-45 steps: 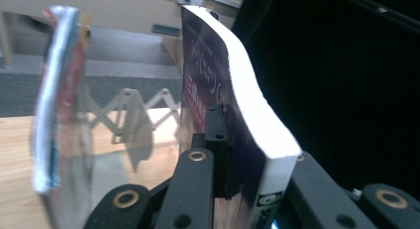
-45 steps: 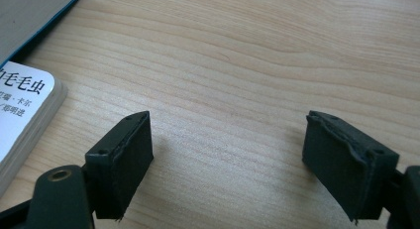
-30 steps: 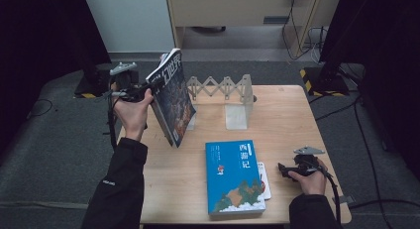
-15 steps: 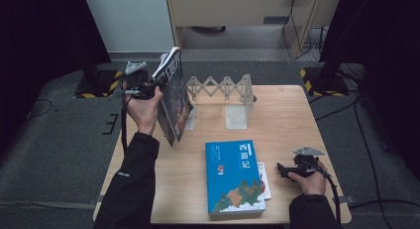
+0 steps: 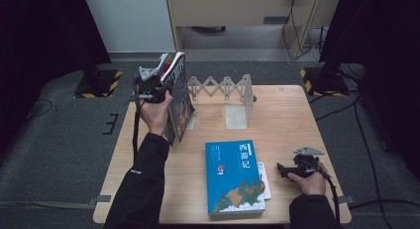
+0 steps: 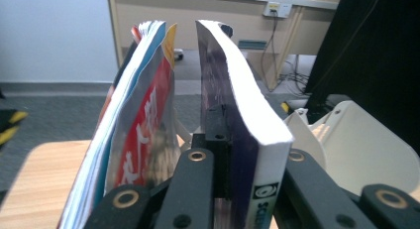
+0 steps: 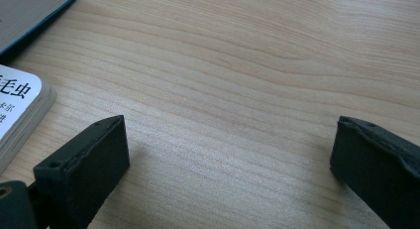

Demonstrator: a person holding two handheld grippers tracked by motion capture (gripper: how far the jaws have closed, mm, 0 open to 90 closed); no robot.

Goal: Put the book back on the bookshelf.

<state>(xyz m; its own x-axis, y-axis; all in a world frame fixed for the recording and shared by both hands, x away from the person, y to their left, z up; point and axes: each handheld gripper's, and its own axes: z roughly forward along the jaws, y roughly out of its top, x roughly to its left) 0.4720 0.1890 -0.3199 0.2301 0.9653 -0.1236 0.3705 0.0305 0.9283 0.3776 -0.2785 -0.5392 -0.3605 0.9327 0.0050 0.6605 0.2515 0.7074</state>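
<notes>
Shelving looks half done: left gripper (image 5: 157,90) clamps a book (image 5: 179,97) upright by the rack (image 5: 236,92) at upper centre, blue book (image 5: 235,177) lies flat, right gripper (image 5: 283,170) gapes empty.

Wearing black long sleeves, gripping two black handheld grippers.

Showing bare hands past the cuffs of a dark jacket, left sleeve (image 5: 143,189) creasing along the forearm, right sleeve (image 5: 309,211) ending at the wrist. Carrying on the left gripper (image 5: 166,92) a grey three-cornered plate with small dark holes, plus a black cable trailing beside the sleeve. Bearing on the right gripper (image 5: 281,169) the same grey plate and a black cable looping off at the side. Displaying in the left gripper view matte black link arms with brass-ringed screw holes and round pivot bolts. Presenting in the right gripper view blunt, blocky black jaw tips with a faintly grainy surface and a small hole in one corner.
</notes>
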